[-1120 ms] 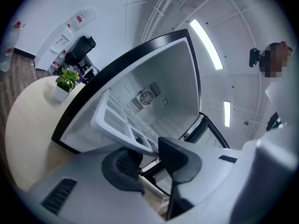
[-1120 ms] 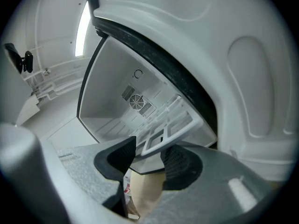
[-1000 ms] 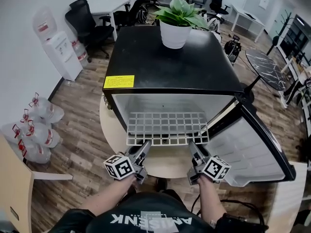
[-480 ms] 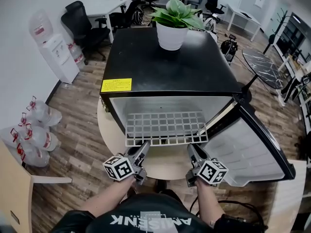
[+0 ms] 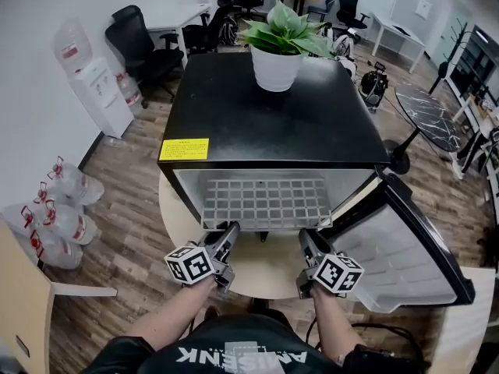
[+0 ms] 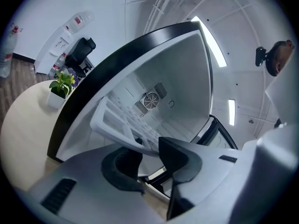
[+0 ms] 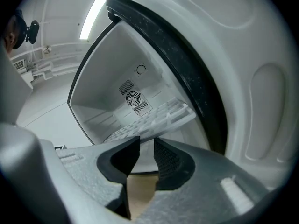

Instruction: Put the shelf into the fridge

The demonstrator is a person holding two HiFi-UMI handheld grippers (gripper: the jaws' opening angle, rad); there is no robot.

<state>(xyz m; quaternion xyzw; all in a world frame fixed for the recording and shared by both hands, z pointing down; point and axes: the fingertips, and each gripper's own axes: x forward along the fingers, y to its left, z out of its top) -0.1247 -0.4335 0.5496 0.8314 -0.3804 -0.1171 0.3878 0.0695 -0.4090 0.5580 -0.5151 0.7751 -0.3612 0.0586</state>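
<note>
Shelf nearly all the way in

The shelf [image 5: 265, 201] lies inside the fridge [image 5: 273, 119], its front edge at the opening. The left gripper [image 5: 232, 229] pinches that edge. The right gripper [image 5: 306, 235] has just been closing its jaws on it. I think one last little push is left.

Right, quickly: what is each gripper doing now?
Left gripper: closed on the white grid shelf.
Right gripper: jaws just been closing, now gripping the same shelf.

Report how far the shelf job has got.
Done: the fridge stands open and the shelf sits mostly inside. In hand: the left hand-held gripper grips its front rim; the right hand-held gripper has just been closing its jaws on it too. Left: probably push it fully home and let go.
</note>
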